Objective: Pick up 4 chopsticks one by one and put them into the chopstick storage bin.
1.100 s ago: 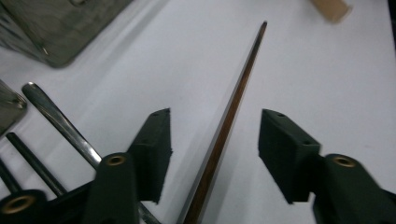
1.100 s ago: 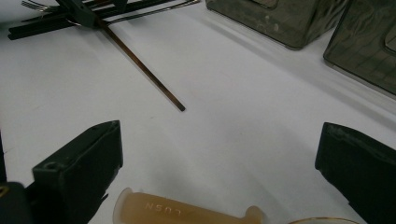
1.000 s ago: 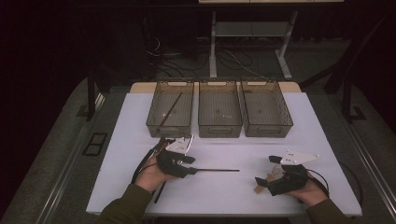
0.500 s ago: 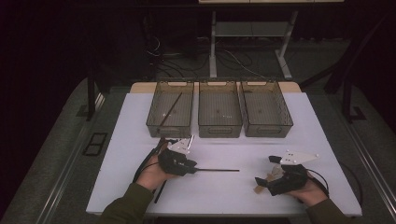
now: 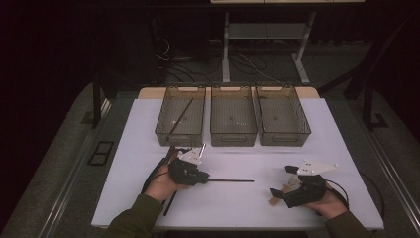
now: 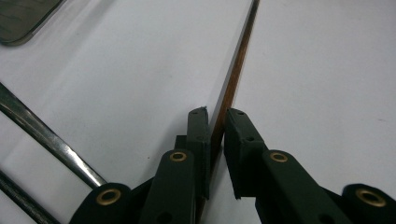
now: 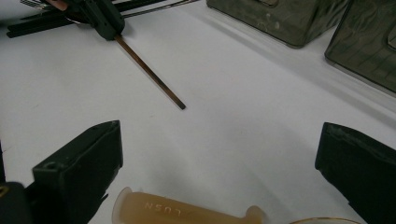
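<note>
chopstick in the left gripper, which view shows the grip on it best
The left gripper view: the chopstick runs up between the two black jaws, which have just been closing on it. The high view shows the stick lying level, poking out of the left gripper. The right gripper view shows its free end from afar.

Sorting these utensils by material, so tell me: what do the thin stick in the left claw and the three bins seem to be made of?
The chopstick looks like dark lacquered wood: a brown grain-coloured face with a glossy black edge, though coated plastic is possible. The left claw has just been closing on it. The three bins seem to be smoky translucent plastic, since the table shows faintly through their walls.
</note>
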`<action>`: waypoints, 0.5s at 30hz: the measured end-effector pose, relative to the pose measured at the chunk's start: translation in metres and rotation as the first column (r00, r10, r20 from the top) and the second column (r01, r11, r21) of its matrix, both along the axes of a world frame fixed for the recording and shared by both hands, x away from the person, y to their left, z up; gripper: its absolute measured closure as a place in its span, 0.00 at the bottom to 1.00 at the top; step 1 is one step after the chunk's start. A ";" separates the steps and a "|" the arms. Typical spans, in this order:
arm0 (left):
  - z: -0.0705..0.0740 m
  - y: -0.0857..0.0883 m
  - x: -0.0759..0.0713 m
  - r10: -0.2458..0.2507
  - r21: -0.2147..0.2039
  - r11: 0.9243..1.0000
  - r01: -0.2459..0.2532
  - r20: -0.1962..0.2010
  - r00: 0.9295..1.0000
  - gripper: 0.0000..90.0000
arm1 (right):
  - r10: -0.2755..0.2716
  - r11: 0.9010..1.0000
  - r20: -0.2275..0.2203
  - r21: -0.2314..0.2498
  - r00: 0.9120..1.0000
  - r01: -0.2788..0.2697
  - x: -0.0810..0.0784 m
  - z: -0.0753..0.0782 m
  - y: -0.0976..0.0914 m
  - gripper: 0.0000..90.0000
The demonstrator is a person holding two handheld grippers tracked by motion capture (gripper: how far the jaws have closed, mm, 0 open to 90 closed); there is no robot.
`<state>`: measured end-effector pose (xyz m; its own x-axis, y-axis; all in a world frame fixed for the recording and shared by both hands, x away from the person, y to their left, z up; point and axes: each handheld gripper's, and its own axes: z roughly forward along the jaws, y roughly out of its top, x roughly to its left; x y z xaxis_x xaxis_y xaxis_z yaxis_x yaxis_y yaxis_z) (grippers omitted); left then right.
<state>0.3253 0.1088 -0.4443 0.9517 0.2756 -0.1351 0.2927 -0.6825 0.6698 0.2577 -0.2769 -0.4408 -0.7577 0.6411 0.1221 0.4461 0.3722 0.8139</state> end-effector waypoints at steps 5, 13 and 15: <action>0.000 0.001 0.001 -0.005 0.001 1.000 0.005 0.012 1.000 0.89 | 0.001 1.000 0.001 -0.001 1.000 -0.001 0.000 0.000 0.000 0.01; 0.002 0.007 0.005 0.014 0.003 1.000 -0.014 0.028 1.000 0.93 | 0.003 1.000 0.001 -0.003 1.000 -0.003 0.000 0.000 0.000 0.01; 0.002 0.008 0.006 0.024 0.000 1.000 -0.024 0.032 0.999 0.93 | 0.004 1.000 0.001 -0.003 1.000 -0.004 0.000 0.000 0.000 0.01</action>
<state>0.3310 0.1169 -0.4423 0.9487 0.2982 -0.1049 0.2874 -0.6757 0.6788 0.2580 -0.2768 -0.4411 -0.7602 0.6388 0.1188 0.4435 0.3765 0.8133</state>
